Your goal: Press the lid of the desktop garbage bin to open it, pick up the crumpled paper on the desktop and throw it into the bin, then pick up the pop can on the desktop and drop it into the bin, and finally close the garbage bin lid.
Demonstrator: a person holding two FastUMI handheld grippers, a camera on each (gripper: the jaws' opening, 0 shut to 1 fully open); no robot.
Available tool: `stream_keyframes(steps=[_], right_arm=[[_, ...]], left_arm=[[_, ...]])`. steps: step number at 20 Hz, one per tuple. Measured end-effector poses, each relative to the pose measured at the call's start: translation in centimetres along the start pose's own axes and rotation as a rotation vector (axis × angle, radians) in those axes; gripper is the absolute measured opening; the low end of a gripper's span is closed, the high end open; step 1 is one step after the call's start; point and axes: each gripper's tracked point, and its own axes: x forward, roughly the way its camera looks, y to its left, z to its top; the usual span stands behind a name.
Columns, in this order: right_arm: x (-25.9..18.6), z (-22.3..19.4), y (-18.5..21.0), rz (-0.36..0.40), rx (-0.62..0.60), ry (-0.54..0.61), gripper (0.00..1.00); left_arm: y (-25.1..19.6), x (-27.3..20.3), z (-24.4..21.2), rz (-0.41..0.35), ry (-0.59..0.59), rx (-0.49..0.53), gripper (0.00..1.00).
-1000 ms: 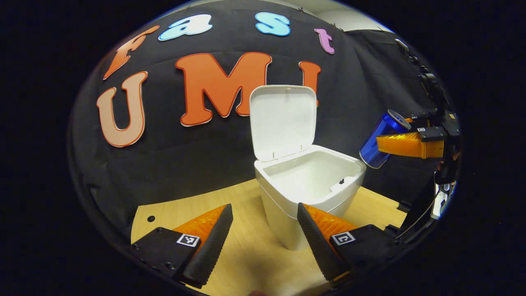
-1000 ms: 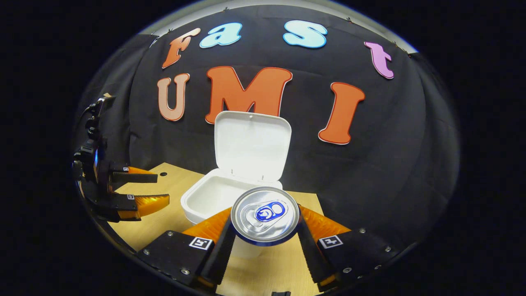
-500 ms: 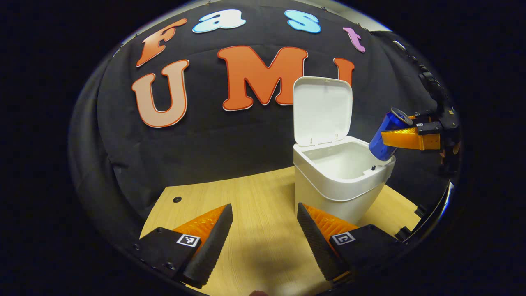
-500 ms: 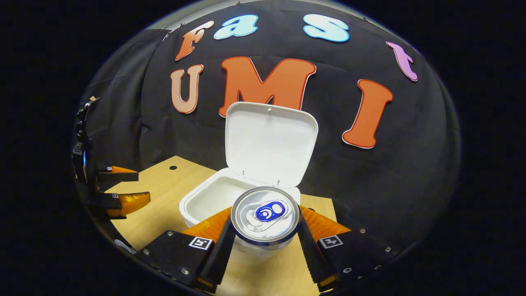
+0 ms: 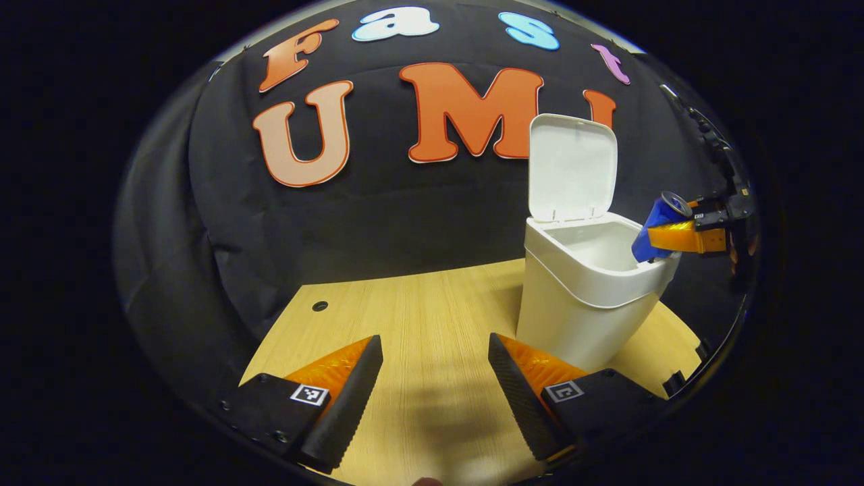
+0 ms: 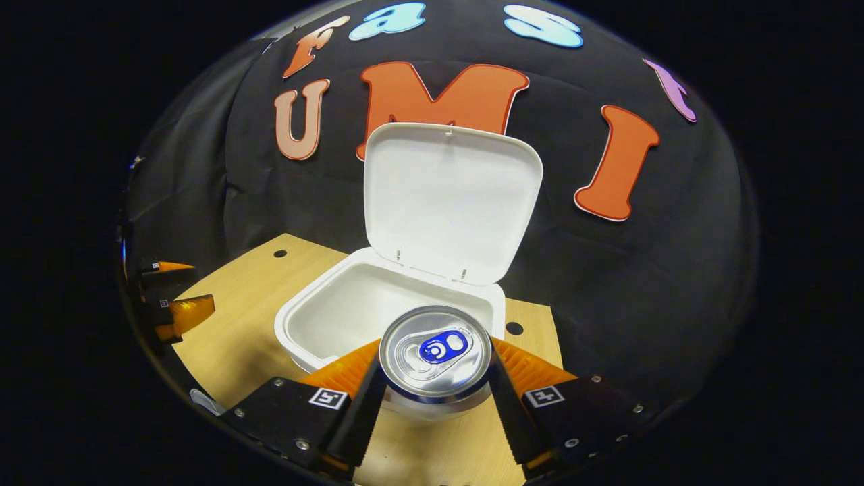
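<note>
My right tongs (image 6: pixel 437 398) clench the pop can (image 6: pixel 435 351) at the open garbage bin (image 6: pixel 351 317) rim, frame centre; my left tongs (image 5: pixel 435 391) gape empty over the desk (image 5: pixel 418 317).

Your white garbage bin (image 5: pixel 580 307) stands on the wooden desktop (image 5: pixel 418 317) at the far right, its lid (image 6: pixel 449 199) swung upright against the back. Your blue pop can (image 5: pixel 656 221) hangs tilted over the bin's right rim, silver top (image 6: pixel 435 351) with its blue tab facing you in the right gripper view
</note>
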Motion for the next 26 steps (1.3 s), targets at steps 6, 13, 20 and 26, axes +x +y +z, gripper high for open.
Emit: stream_keyframes(steps=[6, 13, 20, 26], right_arm=[[-0.3, 2.1, -0.7, -0.04, 0.022, -0.031, 0.82], [-0.5, 8.7, -1.7, -0.09, 0.005, -0.145, 0.83], [-0.5, 16.8, -2.3, -0.11, -0.006, -0.261, 0.83], [0.3, 23.0, -1.9, -0.112, -0.029, -0.352, 0.83]], left_arm=[[1.3, 0.2, 0.5, -0.009, -0.023, 0.016, 1.0], [4.6, -0.1, 0.6, 0.035, -0.038, -0.005, 1.0], [7.8, -1.0, 1.1, 0.101, -0.068, -0.02, 1.0], [10.2, -1.8, 1.5, 0.153, -0.104, -0.027, 1.0]])
